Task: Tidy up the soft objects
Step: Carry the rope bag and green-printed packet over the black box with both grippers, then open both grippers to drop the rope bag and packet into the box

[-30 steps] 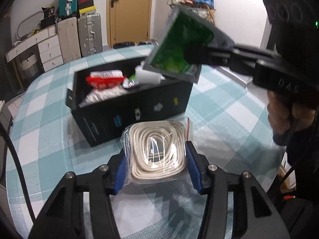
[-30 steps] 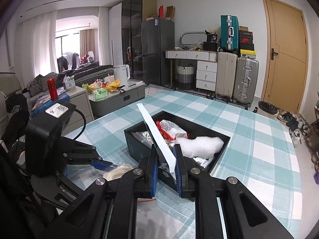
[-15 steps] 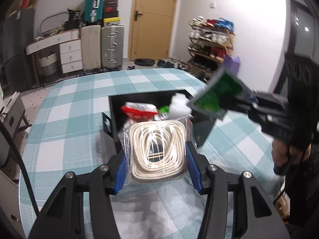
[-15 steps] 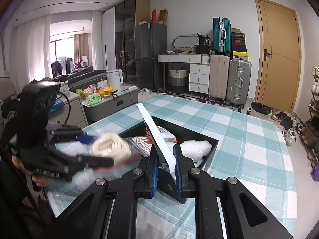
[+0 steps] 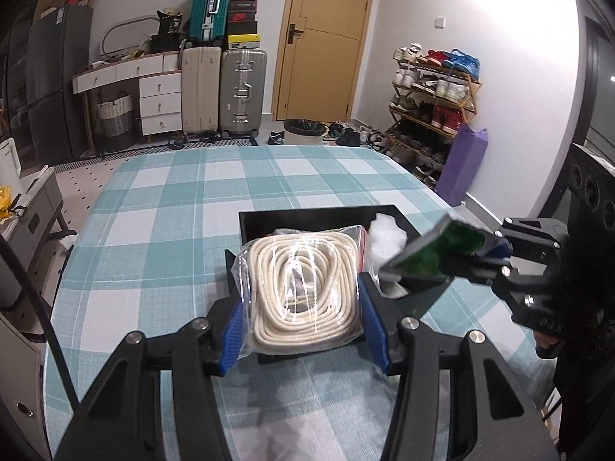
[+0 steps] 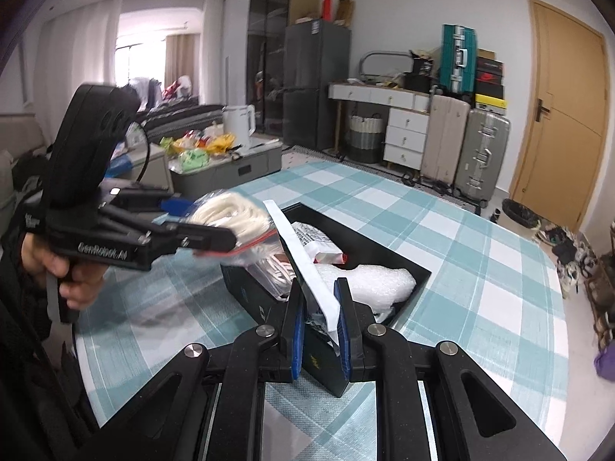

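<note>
My left gripper [image 5: 301, 309] is shut on a clear bag of coiled white rope [image 5: 303, 288] and holds it above the near end of the black box [image 5: 319, 215]. In the right wrist view the same bag of rope [image 6: 234, 215] hangs over the box's left corner [image 6: 246, 288]. My right gripper [image 6: 321, 320] is shut on a flat green packet, seen edge-on as a white strip [image 6: 303, 257], and holds it over the box's near edge. In the left wrist view the green packet [image 5: 434, 249] sits at the box's right side. Inside the box lie a red-and-white packet [image 6: 319, 246] and a white bubble-wrap bundle [image 6: 373, 280].
The box stands on a table with a teal and white checked cloth [image 5: 200, 199]. Suitcases [image 5: 223, 88], a white drawer unit [image 5: 157, 96] and a shoe rack [image 5: 434, 92] stand beyond the table. A low grey table with a white kettle [image 6: 240, 121] is on the left.
My left gripper has lifted the bag of rope off the table and brought it over the box. My right gripper has lowered the green packet towards the box's right side.
</note>
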Motion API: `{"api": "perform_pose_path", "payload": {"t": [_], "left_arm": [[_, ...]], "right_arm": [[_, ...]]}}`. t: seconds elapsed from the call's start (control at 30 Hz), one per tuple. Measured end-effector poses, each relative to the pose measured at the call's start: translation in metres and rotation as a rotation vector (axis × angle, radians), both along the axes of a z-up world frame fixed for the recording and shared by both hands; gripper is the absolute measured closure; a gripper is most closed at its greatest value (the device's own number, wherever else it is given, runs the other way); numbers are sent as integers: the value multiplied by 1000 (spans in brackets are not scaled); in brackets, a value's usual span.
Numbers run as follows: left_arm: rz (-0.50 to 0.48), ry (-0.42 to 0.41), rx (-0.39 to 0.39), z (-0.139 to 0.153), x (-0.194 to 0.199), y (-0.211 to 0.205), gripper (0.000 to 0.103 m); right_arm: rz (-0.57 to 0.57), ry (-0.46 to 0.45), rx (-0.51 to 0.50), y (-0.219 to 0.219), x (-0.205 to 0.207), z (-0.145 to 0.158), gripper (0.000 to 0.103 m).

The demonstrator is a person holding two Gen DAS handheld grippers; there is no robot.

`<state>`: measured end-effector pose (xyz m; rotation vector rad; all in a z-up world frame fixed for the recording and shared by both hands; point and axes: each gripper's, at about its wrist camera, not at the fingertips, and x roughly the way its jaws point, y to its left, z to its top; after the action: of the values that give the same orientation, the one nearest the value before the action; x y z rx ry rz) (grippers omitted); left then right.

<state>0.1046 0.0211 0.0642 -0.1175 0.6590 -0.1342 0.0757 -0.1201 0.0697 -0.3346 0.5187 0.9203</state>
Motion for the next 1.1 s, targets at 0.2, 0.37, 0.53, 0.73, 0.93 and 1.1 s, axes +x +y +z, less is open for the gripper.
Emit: {"api": "perform_pose_path", "payload": {"t": [0.2, 0.37, 0.53, 0.73, 0.93, 1.1], "left_arm": [[3, 1, -8, 1, 12, 3, 51], [-2, 9, 3, -2, 22, -2, 51], [-8, 22, 21, -7, 32, -6, 51], [-11, 35, 27, -11, 43, -10, 51], [-16, 47, 33, -13, 51, -14, 51], [-8, 58, 45, -18, 56, -16, 47]], "right_arm": [[48, 8, -62, 8, 7, -4, 88], [63, 49, -107, 15, 20, -15, 88], [60, 75, -122, 18, 30, -23, 88], [47, 102, -135, 19, 40, -25, 82], [10, 60, -112, 10, 38, -16, 37], [-26, 23, -79, 0, 30, -8, 21]]}}
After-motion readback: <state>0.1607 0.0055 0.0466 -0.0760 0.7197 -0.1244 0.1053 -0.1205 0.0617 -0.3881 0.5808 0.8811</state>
